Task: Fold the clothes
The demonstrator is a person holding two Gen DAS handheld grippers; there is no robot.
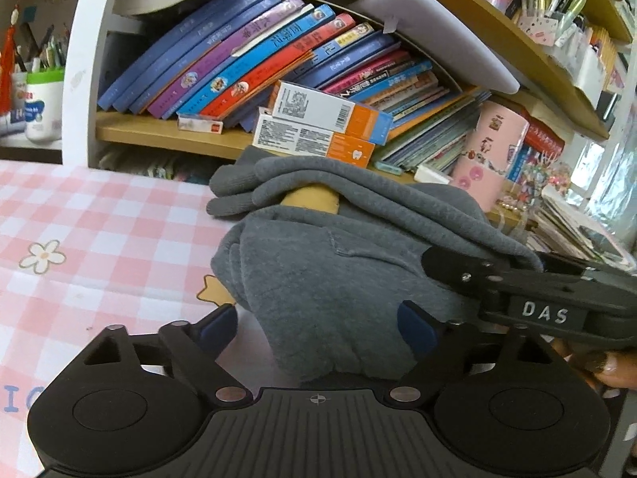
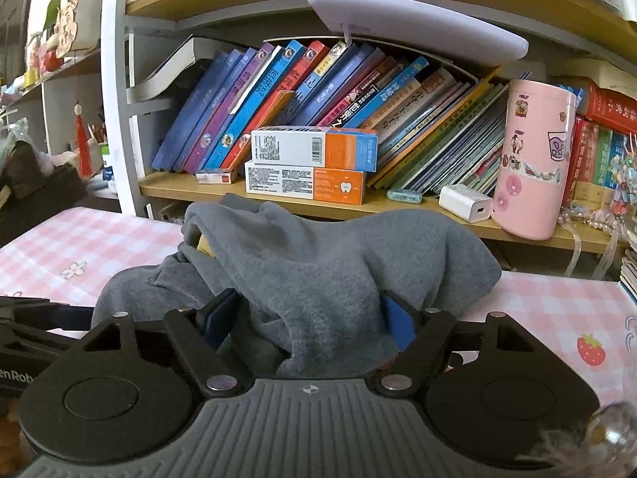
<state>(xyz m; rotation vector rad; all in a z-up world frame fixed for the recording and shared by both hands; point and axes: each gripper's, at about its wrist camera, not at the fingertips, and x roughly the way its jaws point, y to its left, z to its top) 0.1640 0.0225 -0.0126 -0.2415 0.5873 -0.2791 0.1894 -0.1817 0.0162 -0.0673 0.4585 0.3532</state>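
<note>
A grey sweatshirt [image 1: 318,255] with a yellow inner patch [image 1: 310,199] lies bunched on the pink checked tablecloth [image 1: 99,231]. My left gripper [image 1: 318,326] is open, its blue pads either side of the near hem of the cloth. The right gripper shows in the left wrist view [image 1: 537,298], reaching in from the right onto the cloth. In the right wrist view the sweatshirt [image 2: 326,263] fills the gap of my right gripper [image 2: 310,322], whose blue pads stand wide apart with a thick fold between them.
A bookshelf with leaning books [image 2: 318,91] stands just behind the table. Two white-and-orange boxes [image 2: 310,163], a white charger [image 2: 464,201] and a pink sticker-covered canister [image 2: 533,159] sit on its lower shelf. A white lamp head [image 2: 418,24] hangs above.
</note>
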